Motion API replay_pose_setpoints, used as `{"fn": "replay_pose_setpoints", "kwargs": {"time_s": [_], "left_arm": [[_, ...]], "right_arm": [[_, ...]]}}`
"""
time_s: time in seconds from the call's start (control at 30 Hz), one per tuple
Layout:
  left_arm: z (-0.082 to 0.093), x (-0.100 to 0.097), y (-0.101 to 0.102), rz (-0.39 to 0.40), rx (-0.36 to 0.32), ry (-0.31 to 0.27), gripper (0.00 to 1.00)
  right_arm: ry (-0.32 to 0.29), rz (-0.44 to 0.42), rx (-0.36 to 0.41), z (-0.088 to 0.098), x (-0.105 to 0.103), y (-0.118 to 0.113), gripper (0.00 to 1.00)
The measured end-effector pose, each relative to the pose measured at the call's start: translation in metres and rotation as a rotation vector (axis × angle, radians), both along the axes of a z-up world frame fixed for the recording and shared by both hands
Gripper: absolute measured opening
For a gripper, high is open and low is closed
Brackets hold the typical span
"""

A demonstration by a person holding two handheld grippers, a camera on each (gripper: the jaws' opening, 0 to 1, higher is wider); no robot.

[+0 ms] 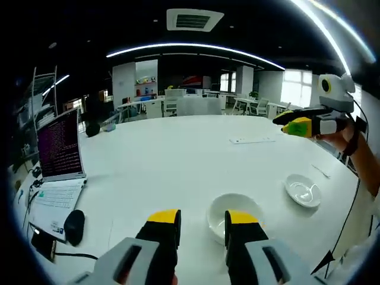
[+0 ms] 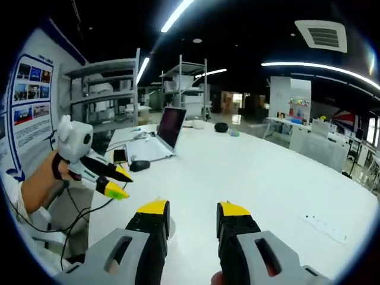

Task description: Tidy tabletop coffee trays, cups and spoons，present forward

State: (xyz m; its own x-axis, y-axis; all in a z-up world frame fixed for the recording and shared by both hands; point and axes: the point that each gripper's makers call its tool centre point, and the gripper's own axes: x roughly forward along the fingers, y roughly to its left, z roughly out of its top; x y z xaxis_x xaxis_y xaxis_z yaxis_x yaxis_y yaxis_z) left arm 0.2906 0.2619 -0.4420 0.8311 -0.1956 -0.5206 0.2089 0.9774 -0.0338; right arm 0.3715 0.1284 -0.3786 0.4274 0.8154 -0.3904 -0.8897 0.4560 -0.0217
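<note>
Left hand-held gripper [image 1: 202, 221] released above cup [image 1: 235, 215]; right hand-held gripper [image 2: 192, 212] released, empty.

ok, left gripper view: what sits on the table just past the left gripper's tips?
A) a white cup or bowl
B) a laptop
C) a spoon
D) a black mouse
A: a white cup or bowl sits just beyond the open left gripper, partly behind its right tip; the laptop and mouse are off to the view's left, and the saucer lies to the right.
</note>
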Motion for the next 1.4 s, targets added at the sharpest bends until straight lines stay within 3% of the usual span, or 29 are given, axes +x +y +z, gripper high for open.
{"fn": "replay_pose_setpoints", "kwargs": {"time_s": [0.37,0.43,0.5,0.73,0.9,1.17,1.4], "left_arm": [[-0.019,0.012,-0.008,-0.021,0.021,0.090,0.31],[-0.024,0.013,-0.012,-0.034,0.029,0.119,0.31],[-0.030,0.017,-0.014,-0.040,0.039,0.139,0.31],[-0.044,0.018,-0.019,-0.051,0.069,0.191,0.31],[-0.055,0.013,-0.020,-0.061,0.077,0.236,0.31],[-0.066,0.011,-0.022,-0.071,0.067,0.290,0.31],[-0.071,0.014,-0.022,-0.053,0.052,0.316,0.25]], "right_arm": [[0.067,0.043,-0.177,-0.046,-0.001,0.022,0.30],[0.118,0.040,-0.222,-0.058,-0.005,0.022,0.29],[0.170,0.076,-0.323,-0.075,-0.014,0.021,0.27],[0.240,0.091,-0.402,-0.098,-0.026,0.031,0.26],[0.239,0.108,-0.462,-0.109,-0.031,0.035,0.25],[0.296,0.095,-0.543,-0.131,-0.030,0.040,0.23],[0.362,0.056,-0.553,-0.137,-0.026,0.044,0.20]]}}
